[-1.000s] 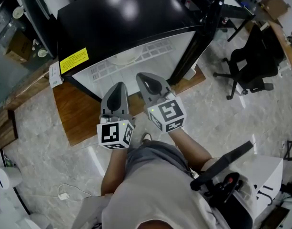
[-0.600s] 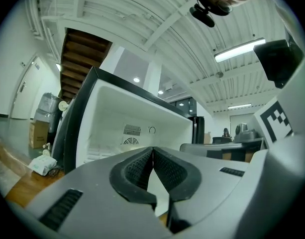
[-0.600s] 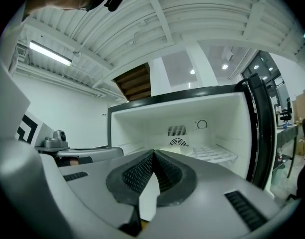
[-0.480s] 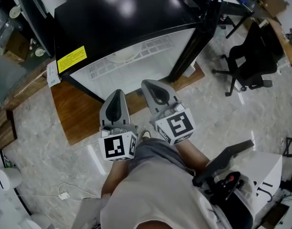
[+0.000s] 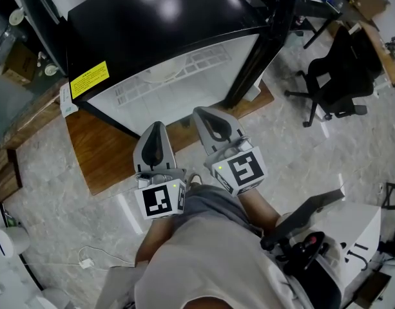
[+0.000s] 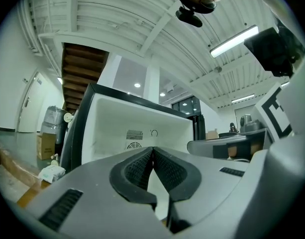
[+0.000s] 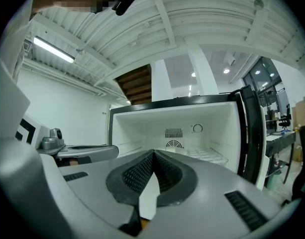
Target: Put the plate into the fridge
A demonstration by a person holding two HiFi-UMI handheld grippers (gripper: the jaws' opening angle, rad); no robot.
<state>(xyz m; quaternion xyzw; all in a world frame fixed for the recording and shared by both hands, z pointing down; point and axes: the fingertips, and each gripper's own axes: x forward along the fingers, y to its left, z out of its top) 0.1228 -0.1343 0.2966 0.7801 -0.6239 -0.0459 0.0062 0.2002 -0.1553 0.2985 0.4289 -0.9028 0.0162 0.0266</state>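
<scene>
Both hand-held grippers had drawn back from the fridge (image 5: 152, 18) toward the person's body since the earlier frame, sitting lower in the head view. The cabinet itself stood unmoved on its wooden board (image 5: 107, 153).

Left hand-held gripper (image 5: 156, 127): jaws closed pad against pad, nothing between them. Its own view looked past the closed jaw tips into the white interior.

Right hand-held gripper (image 5: 199, 112): likewise closed and empty, with its tips meeting in front of the open compartment.

Both pointed at the fridge opening but stood clear of it, touching nothing.

Fridge door (image 5: 269, 37): swung open at the right side of the cabinet.

Plate (image 5: 163, 76): a pale round form lay inside the fridge on the wire shelf, visible from above through the opening. The right gripper view showed a similar pale disc (image 7: 178, 151) at the back of the shelf, too small to identify with certainty.

Progress, as a judgement: placement appeared complete, since the plate rested in the compartment and neither gripper carried anything. What remained was at most shutting the door, which the task sentence does not demand.
</scene>
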